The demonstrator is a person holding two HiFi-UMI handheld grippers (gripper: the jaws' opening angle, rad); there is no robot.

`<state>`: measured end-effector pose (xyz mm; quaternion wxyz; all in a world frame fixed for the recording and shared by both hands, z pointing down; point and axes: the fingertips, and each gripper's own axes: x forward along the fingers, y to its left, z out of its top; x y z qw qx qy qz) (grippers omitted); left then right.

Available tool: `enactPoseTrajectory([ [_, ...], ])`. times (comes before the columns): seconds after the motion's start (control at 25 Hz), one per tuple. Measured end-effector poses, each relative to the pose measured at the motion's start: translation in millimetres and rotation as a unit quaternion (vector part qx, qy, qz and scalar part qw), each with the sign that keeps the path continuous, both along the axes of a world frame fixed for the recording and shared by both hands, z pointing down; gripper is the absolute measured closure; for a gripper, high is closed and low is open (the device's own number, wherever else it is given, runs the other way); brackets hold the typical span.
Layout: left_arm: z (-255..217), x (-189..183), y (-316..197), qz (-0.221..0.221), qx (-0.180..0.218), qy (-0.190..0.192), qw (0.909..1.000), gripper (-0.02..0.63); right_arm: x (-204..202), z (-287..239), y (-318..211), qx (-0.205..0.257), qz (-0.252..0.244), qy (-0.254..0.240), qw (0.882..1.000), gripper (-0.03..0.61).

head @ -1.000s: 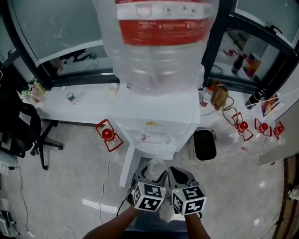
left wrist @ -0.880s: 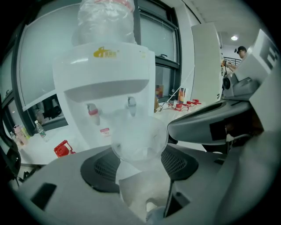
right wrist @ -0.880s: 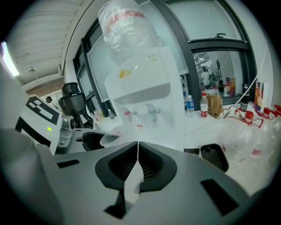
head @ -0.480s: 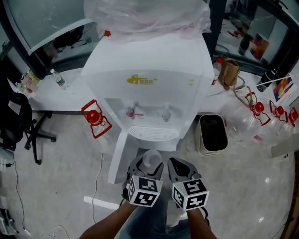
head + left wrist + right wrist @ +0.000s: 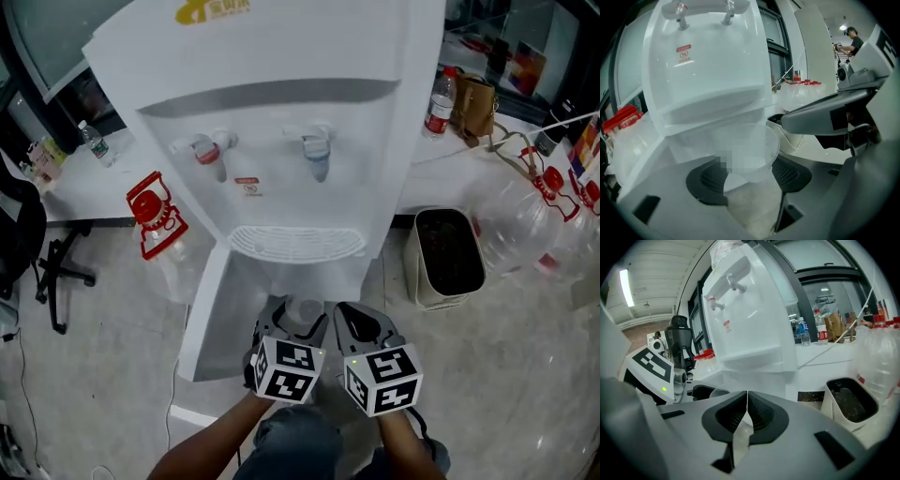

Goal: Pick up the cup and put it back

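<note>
A clear plastic cup [image 5: 303, 310] sits upright between the jaws of my left gripper [image 5: 298, 328], which is shut on it. In the left gripper view the cup [image 5: 746, 149] fills the gap between the two dark pads. It is held just below and in front of the drip grille [image 5: 296, 242] of a white water dispenser [image 5: 281, 84]. Higher up are the dispenser's red tap [image 5: 208, 150] and blue tap [image 5: 317, 154]. My right gripper [image 5: 361, 330] hangs beside the left one, shut with nothing in it; its pads [image 5: 757, 413] meet.
A beige waste bin [image 5: 448, 255] stands on the floor right of the dispenser. Empty red-capped water jugs lie at the right [image 5: 548, 211] and left [image 5: 155, 214]. A white ledge [image 5: 75, 192] behind holds bottles and a brown bag [image 5: 476, 103]. A black chair [image 5: 23, 244] is far left.
The head view has dropped from the bottle on top of the dispenser to its tap panel, now close. Both grippers stay side by side, the left still holding the cup.
</note>
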<state>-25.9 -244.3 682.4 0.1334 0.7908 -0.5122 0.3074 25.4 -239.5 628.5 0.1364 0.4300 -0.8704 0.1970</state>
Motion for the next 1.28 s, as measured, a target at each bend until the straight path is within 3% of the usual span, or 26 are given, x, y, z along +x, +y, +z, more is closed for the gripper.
enactPoseTrajectory([
  [0.28, 72.4, 5.4, -19.4, -0.006, 0.002, -0.006, 1.0000, 0.318, 4.1, 60.7, -4.4, 0.007, -0.002, 0.006, 1.000, 0.557],
  [0.68, 148.1, 3.3, -62.0, -0.019, 0.002, 0.004, 0.9998, 0.318, 11.8, 98.9, -19.5, 0.016, -0.011, 0.031, 0.999, 0.557],
  [1.28, 204.0, -7.3, -143.0, -0.021, 0.014, -0.004, 0.9997, 0.318, 8.4, 143.9, -41.5, -0.009, 0.001, 0.043, 0.999, 0.557],
])
